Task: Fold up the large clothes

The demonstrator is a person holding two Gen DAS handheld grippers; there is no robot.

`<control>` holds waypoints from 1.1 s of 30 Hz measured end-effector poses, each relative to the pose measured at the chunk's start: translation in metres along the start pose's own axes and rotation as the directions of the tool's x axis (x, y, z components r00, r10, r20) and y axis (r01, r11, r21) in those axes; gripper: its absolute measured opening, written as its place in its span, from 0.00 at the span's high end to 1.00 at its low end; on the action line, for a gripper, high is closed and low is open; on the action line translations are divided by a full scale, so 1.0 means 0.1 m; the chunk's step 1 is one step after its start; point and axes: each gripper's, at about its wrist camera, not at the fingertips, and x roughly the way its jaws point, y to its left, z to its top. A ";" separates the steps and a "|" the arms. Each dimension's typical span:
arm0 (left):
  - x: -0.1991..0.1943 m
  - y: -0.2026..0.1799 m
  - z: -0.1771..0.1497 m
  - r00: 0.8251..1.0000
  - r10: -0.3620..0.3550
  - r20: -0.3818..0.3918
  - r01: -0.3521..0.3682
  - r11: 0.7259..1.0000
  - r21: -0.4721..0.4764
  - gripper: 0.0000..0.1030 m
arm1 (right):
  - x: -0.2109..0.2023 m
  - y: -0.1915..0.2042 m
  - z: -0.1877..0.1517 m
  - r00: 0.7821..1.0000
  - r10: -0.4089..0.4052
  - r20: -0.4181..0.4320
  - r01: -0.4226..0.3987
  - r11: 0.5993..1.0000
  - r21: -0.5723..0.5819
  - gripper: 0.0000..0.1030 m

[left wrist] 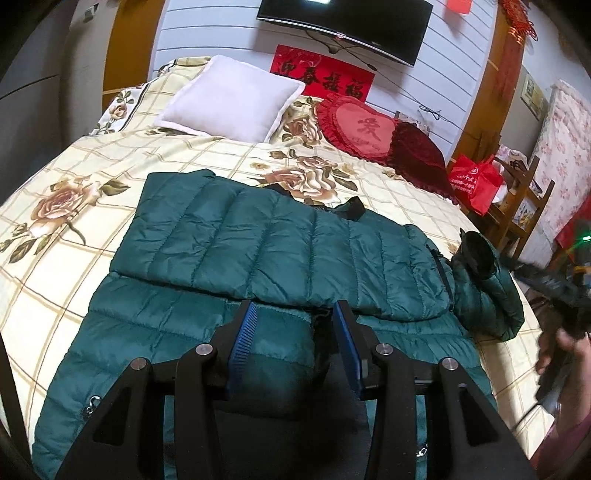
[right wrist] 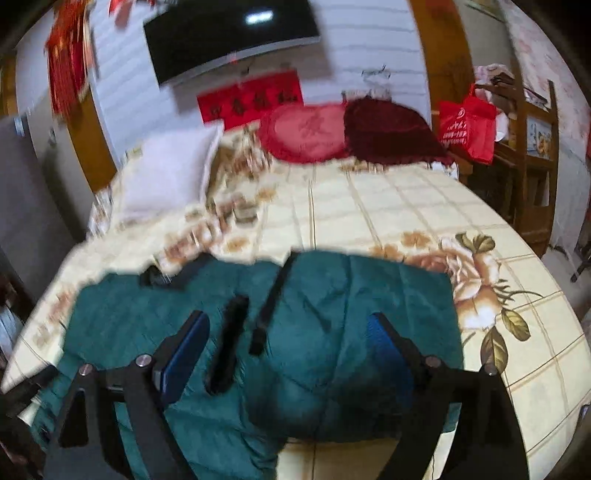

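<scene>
A dark green quilted puffer jacket (left wrist: 280, 251) lies spread on the bed, one side folded over across its middle, a sleeve bunched at the right (left wrist: 487, 295). My left gripper (left wrist: 293, 314) hovers open just above the jacket's near part, nothing between its blue pads (left wrist: 243, 336). In the right wrist view, which is blurred, the same jacket (right wrist: 332, 332) lies below my right gripper (right wrist: 291, 332), which is open wide and empty over the fabric near black trim strips (right wrist: 269, 295).
The bed (left wrist: 74, 229) has a cream floral sheet. A white pillow (left wrist: 229, 99) and red heart cushions (left wrist: 362, 129) lie at its head. A red bag (left wrist: 476, 181) and wooden shelf (left wrist: 524, 206) stand to the right. A TV (left wrist: 347, 26) hangs on the wall.
</scene>
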 end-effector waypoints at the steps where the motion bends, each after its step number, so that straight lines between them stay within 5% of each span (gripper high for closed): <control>1: -0.01 -0.01 0.00 1.000 0.002 0.003 -0.002 1.000 0.006 0.54 | 0.10 0.04 -0.04 0.999 -0.033 -0.021 0.032 0.999 -0.024 0.12; 4: -0.04 -0.03 0.03 1.000 0.020 0.013 -0.021 0.999 0.038 0.54 | 0.34 0.11 -0.16 0.989 -0.127 -0.075 0.121 0.989 -0.083 0.19; 5: -0.05 -0.03 0.04 0.999 0.031 0.012 -0.032 0.998 0.054 0.54 | 0.37 0.08 -0.19 0.987 -0.142 -0.070 0.137 0.988 -0.072 0.28; 7: -0.05 -0.01 0.06 0.999 0.054 0.006 -0.054 0.996 0.078 0.54 | 0.31 -0.04 -0.19 0.996 -0.078 -0.051 0.079 0.997 0.019 0.68; 9: -0.06 0.05 0.07 0.998 0.063 -0.003 -0.063 0.994 0.089 0.54 | 0.16 -0.11 -0.16 1.000 -0.009 0.002 0.009 0.995 0.102 0.76; 14: -0.07 0.23 0.09 0.995 0.099 -0.008 -0.098 0.991 0.092 0.54 | -0.25 0.18 -0.05 0.986 0.118 0.117 -0.131 0.985 0.109 0.78; 19: -0.07 0.42 0.15 0.992 0.127 -0.016 -0.125 0.990 0.066 0.54 | -0.33 0.76 0.07 0.960 0.258 0.107 -0.263 0.964 0.040 0.78; 27: -0.10 0.69 0.20 0.992 0.130 -0.008 -0.130 0.992 0.008 0.54 | -0.02 1.73 0.04 0.920 0.392 0.012 -0.392 0.919 -0.038 0.78; 33: -0.07 0.87 0.21 0.993 0.114 -0.027 -0.115 0.992 -0.056 0.54 | 0.58 2.41 -0.30 0.880 0.444 -0.169 -0.459 0.886 -0.063 0.76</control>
